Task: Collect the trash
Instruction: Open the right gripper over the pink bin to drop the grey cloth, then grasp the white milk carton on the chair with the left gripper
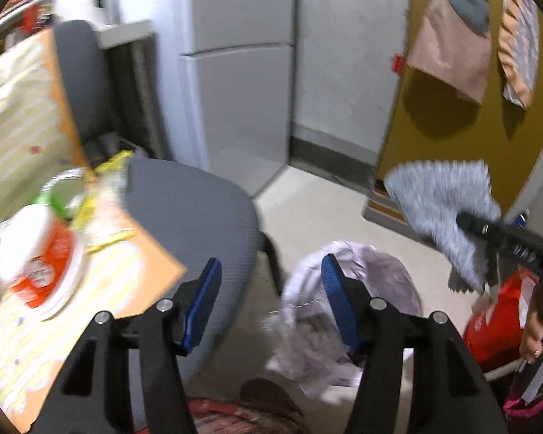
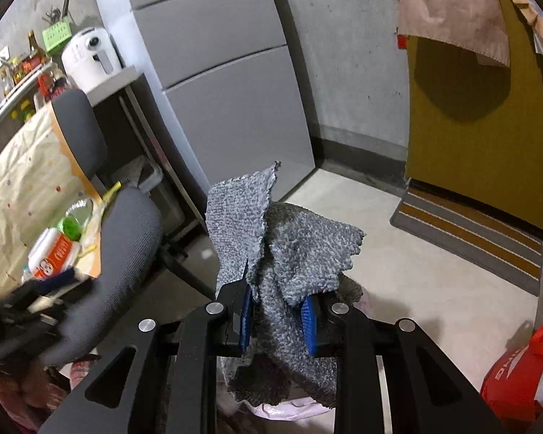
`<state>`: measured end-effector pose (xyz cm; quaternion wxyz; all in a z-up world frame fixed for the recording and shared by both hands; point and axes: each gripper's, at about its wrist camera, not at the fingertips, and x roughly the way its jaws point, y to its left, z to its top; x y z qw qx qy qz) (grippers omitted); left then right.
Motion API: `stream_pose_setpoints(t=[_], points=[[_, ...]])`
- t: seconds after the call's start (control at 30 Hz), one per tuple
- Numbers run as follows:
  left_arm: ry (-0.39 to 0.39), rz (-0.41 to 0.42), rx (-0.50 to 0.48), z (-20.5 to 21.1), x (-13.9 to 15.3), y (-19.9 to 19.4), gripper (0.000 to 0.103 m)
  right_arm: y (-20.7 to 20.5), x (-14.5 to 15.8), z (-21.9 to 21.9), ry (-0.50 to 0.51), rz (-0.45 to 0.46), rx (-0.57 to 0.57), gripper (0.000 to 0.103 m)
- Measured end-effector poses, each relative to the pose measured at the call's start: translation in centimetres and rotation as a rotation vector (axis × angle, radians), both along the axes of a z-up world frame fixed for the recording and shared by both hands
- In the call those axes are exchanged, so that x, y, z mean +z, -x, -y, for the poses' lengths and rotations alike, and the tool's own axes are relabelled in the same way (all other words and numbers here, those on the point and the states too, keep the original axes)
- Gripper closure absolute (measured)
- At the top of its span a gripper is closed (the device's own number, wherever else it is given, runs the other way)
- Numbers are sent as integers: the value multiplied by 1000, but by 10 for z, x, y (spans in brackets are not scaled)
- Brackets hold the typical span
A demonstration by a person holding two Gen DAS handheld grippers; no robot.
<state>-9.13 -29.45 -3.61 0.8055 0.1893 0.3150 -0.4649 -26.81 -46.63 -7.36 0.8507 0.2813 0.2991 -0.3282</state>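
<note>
In the left wrist view my left gripper [image 1: 271,300] stands open over the floor, with nothing between its blue pads [image 1: 206,300]. A crumpled pale lilac plastic bag [image 1: 347,311] lies just beyond its right finger, partly hidden by it. The picture is blurred. To the right, my right gripper [image 1: 470,222] holds up a grey fluffy cloth [image 1: 441,195]. In the right wrist view my right gripper [image 2: 277,311] is shut on the grey cloth [image 2: 289,249], which bunches above and hangs below the jaws. A bit of the pale bag [image 2: 289,410] shows underneath.
A grey office chair [image 1: 192,209] stands left of the bag, beside a table [image 1: 25,119] with a patterned cover and an orange-and-white tub [image 1: 36,264]. A red bag [image 2: 517,372] sits at the right. A white fridge [image 2: 217,72], yellow door [image 2: 470,144] and striped mat [image 2: 470,231] lie ahead.
</note>
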Motion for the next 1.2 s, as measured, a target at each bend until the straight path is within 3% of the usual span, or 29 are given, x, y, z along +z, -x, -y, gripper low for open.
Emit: stream_pose_setpoints(t=[0.2,0.23,0.27,0.33,0.47,0.73,1.2], points=[[60,38,108,-45,19,-12,45,-8,-12,-4,-18,-37,-14,72],[69,40,124,-51,22,-14,45,-9,-13,-3,-14,-42,-18,66],[75,40,133,-56,23,-15,43,-12,-16,0,-12,-52,-24,49],[86,44,146,-64,25,-18,43,-17,-24,4,-24,-77,-29,24],[91,57,155,-71,28,-18,43,-23,-28,7,-50,-117,-36,26],[99,73,193,-84,30,-25,40,-23,5,-6,6,-45,12,26],[36,92,437,-169,10,-65,39,-96,45,-91,90,43,345,26]])
